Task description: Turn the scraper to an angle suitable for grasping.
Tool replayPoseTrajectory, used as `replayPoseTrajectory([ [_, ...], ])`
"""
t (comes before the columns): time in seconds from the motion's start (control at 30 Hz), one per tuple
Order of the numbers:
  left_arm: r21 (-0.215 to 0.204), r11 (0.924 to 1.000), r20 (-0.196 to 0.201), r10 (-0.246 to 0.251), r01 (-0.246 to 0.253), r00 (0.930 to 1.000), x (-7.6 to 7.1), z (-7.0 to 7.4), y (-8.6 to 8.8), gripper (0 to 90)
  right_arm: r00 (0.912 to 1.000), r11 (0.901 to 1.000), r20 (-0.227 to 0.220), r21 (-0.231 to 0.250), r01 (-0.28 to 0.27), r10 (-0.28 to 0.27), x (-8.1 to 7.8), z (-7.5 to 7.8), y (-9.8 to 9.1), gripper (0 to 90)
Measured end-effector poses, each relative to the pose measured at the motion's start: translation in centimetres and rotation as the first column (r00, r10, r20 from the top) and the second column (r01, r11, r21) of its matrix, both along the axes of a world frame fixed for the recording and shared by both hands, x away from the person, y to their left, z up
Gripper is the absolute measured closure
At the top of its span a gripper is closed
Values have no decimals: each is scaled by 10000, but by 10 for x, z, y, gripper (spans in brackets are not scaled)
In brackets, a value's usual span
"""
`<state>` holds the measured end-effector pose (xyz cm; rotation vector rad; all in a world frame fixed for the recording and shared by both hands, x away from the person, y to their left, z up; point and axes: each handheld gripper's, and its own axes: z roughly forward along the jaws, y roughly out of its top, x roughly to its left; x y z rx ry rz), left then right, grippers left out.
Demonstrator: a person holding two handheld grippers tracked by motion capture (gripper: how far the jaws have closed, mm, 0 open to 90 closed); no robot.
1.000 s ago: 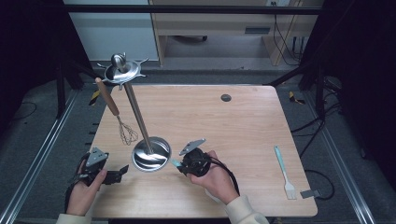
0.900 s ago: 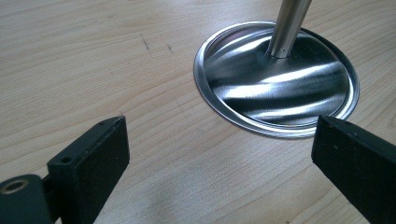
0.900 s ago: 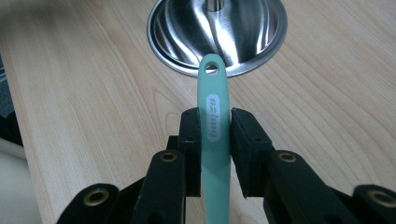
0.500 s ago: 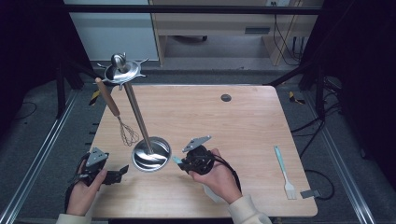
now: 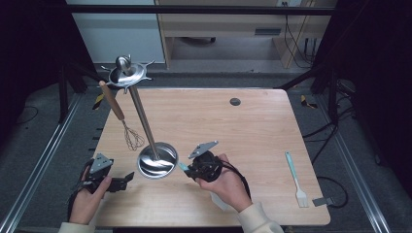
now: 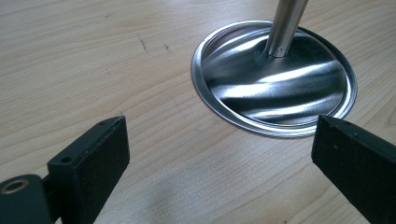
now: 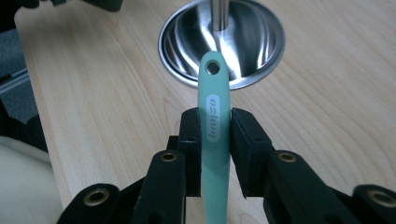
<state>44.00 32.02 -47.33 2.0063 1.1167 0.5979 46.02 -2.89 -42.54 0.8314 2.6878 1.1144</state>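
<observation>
Right gripper (image 7: 214,123) nudged slightly toward stand base (image 7: 243,56), pinching mint utensil handle (image 7: 215,107) (hanging hole leading); left gripper (image 6: 219,154) spread, idle. Hanging on stand likely next.

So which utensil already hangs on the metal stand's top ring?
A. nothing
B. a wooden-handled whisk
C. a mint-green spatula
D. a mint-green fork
B: the wooden-handled whisk hangs from the stand's top ring, while the right claw grips a mint-green handle and the mint-green fork lies on the table.

Overhead view; both gripper cameras close on stand base (image 6: 275,88).
</observation>
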Motion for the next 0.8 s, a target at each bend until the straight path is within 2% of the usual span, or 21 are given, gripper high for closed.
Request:
replayPoseTrajectory([
  [0.23, -63, 10000, -14, 39, -39, 10000, 0, 0, 1, 39, 9986, 9979, -434, -574, -315, 290, -2, -19, 9, 750],
  [0.57, -34, 10000, -35, 24, -24, 10000, 0, 0, 0, 39, 9937, 9889, -996, -1333, -653, 521, -6, -46, 2, 750],
  [0.8, -26, 10000, -37, 17, -18, 10000, 0, 0, 0, 39, 9901, 9804, -1210, -1743, -917, 711, -9, -54, 5, 748],
])
